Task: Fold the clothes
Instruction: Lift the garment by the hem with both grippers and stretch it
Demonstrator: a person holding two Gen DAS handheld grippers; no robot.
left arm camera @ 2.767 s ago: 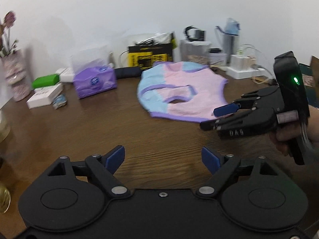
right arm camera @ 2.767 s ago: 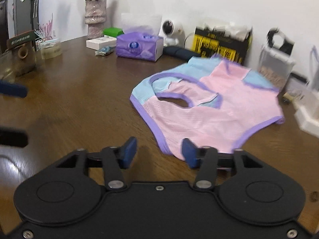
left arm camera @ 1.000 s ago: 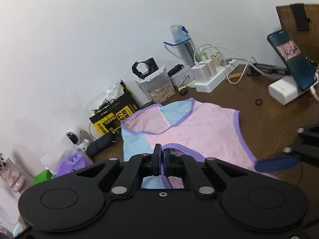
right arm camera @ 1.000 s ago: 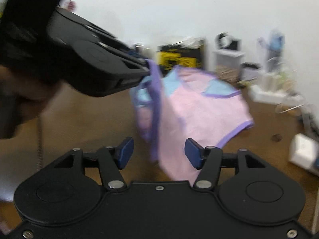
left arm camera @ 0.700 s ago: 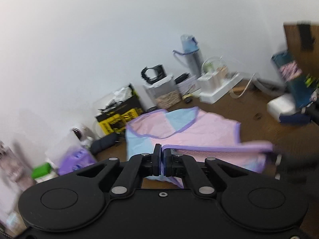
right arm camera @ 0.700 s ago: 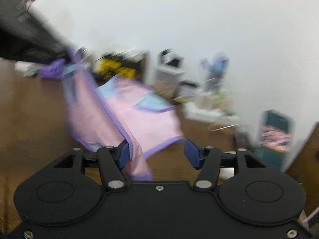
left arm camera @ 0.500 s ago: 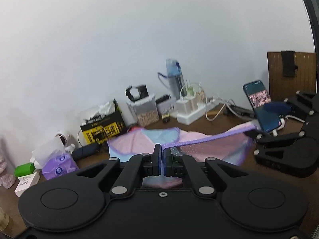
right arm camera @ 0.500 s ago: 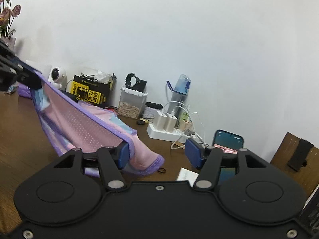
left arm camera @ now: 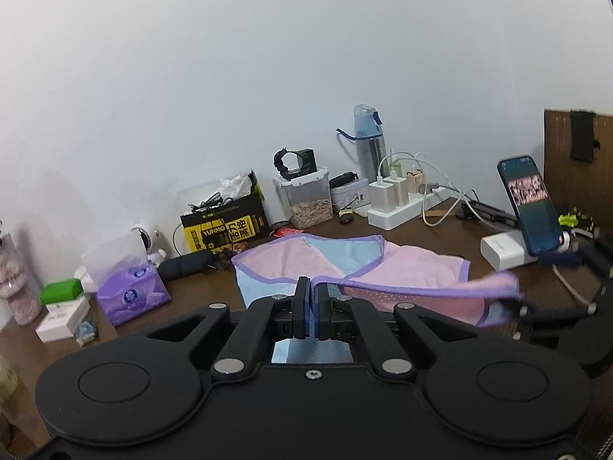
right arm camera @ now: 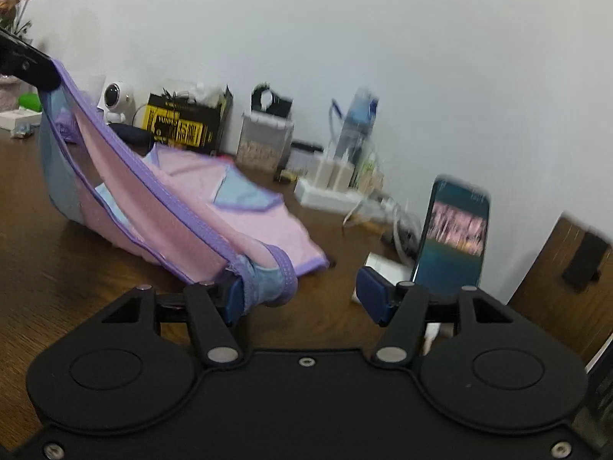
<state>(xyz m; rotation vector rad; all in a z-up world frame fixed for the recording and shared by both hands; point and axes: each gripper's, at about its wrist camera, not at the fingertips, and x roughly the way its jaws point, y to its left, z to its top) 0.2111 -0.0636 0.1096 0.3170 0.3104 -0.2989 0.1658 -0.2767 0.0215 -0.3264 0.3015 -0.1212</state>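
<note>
A pink and light-blue garment with purple trim lies partly on the brown table, its near edge lifted. My left gripper is shut on one end of the purple-trimmed edge. That edge stretches taut to my right gripper, whose jaws stand open; the cloth's other end is draped against the left finger. The left gripper also shows at the far left of the right wrist view, holding the cloth up.
Along the back wall stand a purple tissue pack, a yellow-black box, a clear jar, a water bottle and a power strip with chargers. A phone on a stand is at the right.
Both grippers have come lower with the lifted edge stretched between them. The right gripper's view has swung toward the phone. The left gripper stays shut on the trim.
</note>
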